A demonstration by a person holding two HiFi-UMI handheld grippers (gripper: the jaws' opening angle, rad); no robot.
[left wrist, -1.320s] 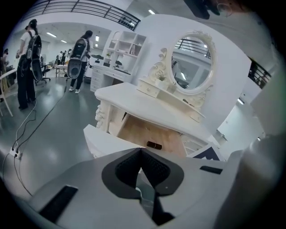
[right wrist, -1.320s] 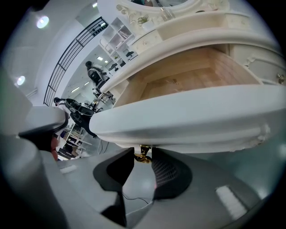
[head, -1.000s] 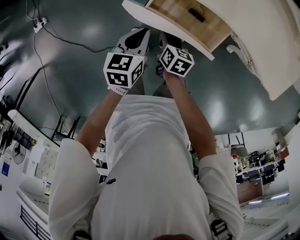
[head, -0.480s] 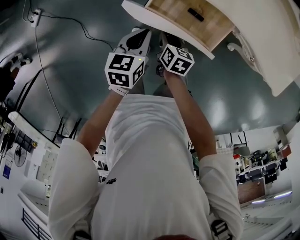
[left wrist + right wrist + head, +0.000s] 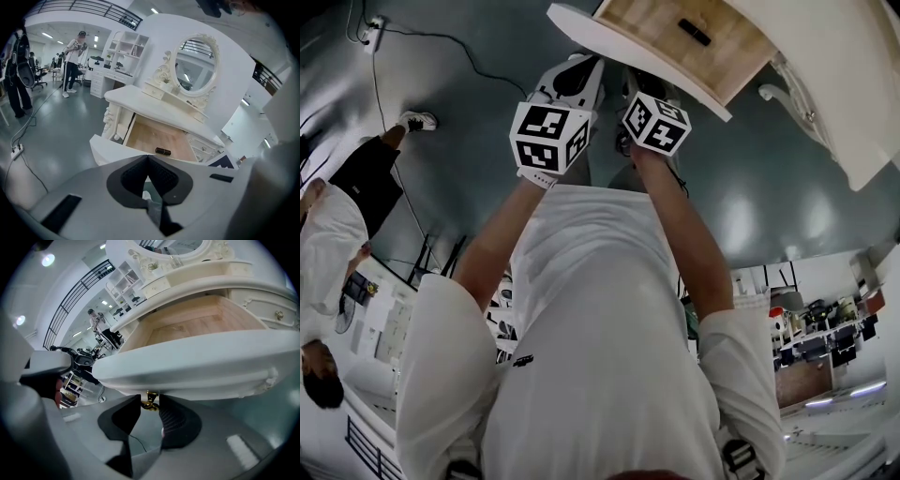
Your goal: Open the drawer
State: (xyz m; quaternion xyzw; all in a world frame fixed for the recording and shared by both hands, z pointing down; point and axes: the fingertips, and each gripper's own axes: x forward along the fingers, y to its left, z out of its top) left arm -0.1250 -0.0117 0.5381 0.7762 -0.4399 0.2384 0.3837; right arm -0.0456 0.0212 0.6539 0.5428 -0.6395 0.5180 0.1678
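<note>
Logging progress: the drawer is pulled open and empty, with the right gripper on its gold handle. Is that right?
Not empty: a small dark object lies in the drawer, as the left gripper view shows. Otherwise yes: it is open, with the right gripper on its gold handle.

White short-sleeve T-shirt [image 5: 600,356], small black logo [image 5: 522,361] at its 9 o'clock side. Dark clip [image 5: 737,457] at 5 o'clock of head view, type unclear. Left gripper [image 5: 148,157] and right gripper [image 5: 150,405]: pale grey shells, black ribbed pads [image 5: 172,420]. 2 cubes with black-and-white square markers: left cube [image 5: 548,138], right cube [image 5: 656,123].
</note>
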